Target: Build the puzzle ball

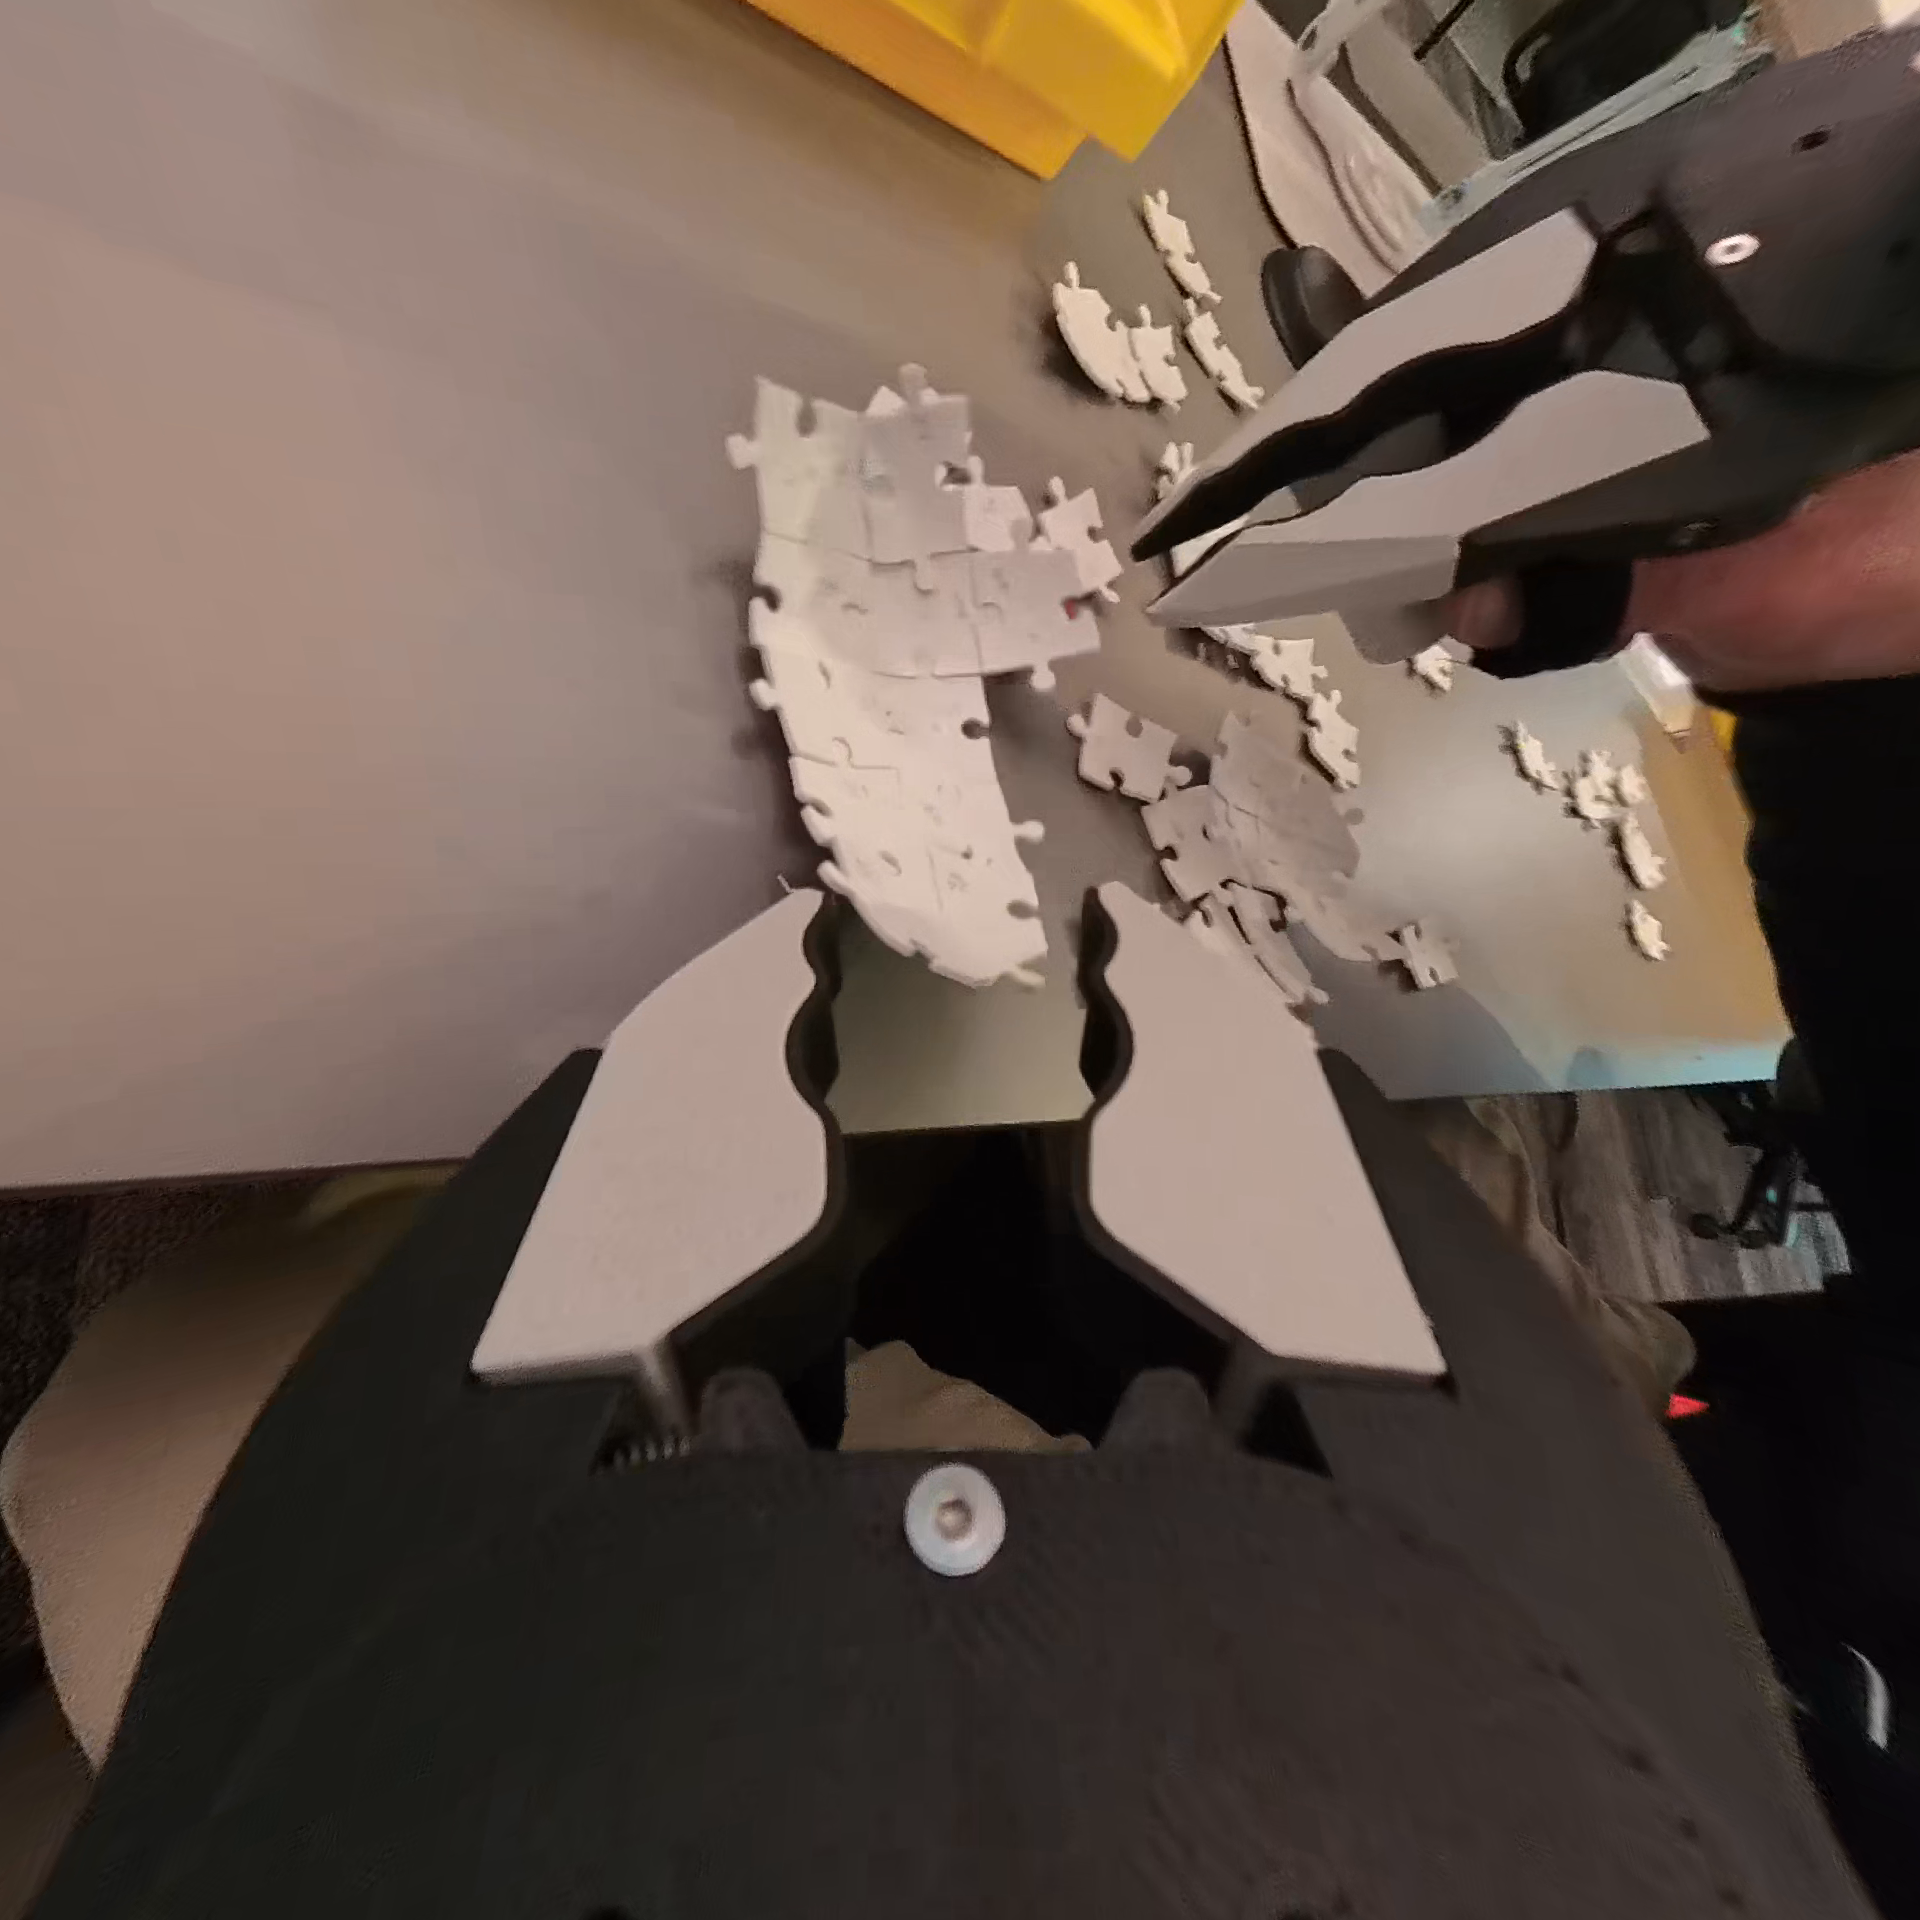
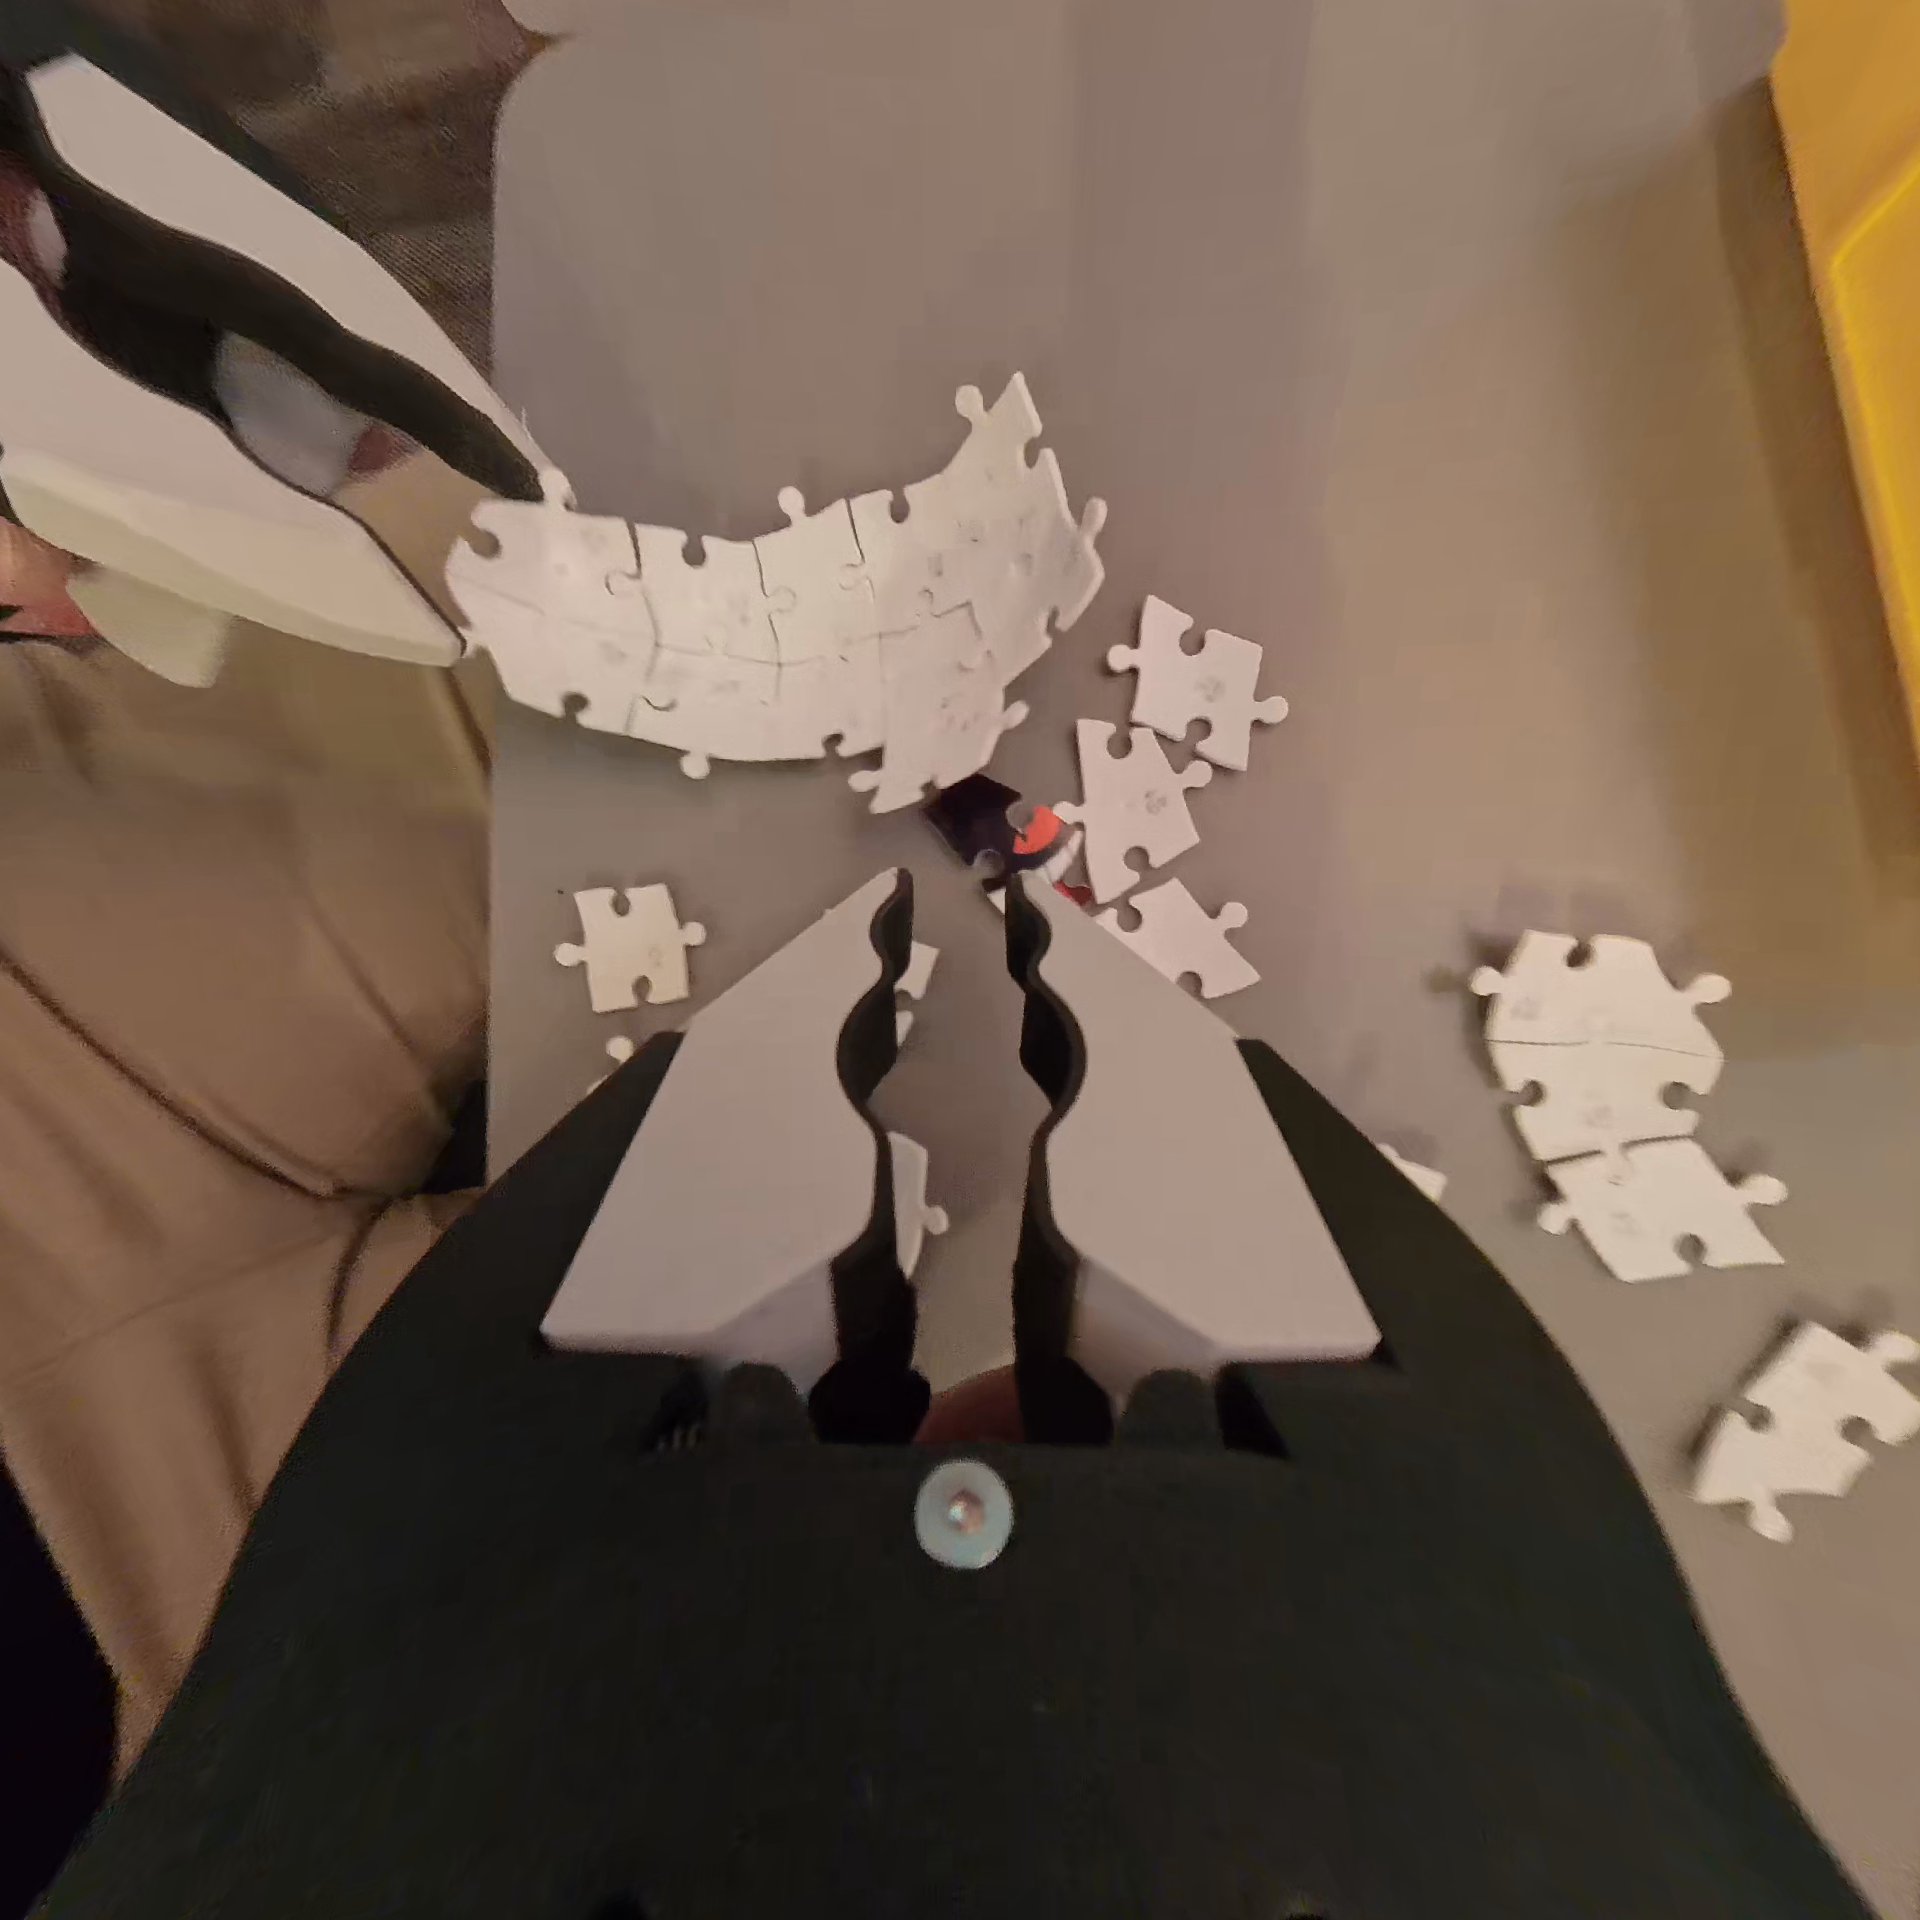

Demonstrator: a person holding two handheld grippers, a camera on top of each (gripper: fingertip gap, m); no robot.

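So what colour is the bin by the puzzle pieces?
Yellow; the bin shows best in the left wrist view.

Tabletop (image 2: 1351,312) carries an assembled curved section (image 2: 790,623) at centre in the right wrist view, with a single piece (image 2: 1195,681) just beside it at 3 o'clock and another single piece (image 2: 629,945) apart at 7 o'clock. A joined cluster (image 2: 1605,1049) lies well apart at 4 o'clock of the section; a bin (image 2: 1860,416) sits at the tabletop's 2 o'clock edge. Left gripper (image 2: 499,561) meets the section's 9 o'clock end, and right gripper (image 2: 956,894) hangs at its 6 o'clock, fingers parted over the tabletop.
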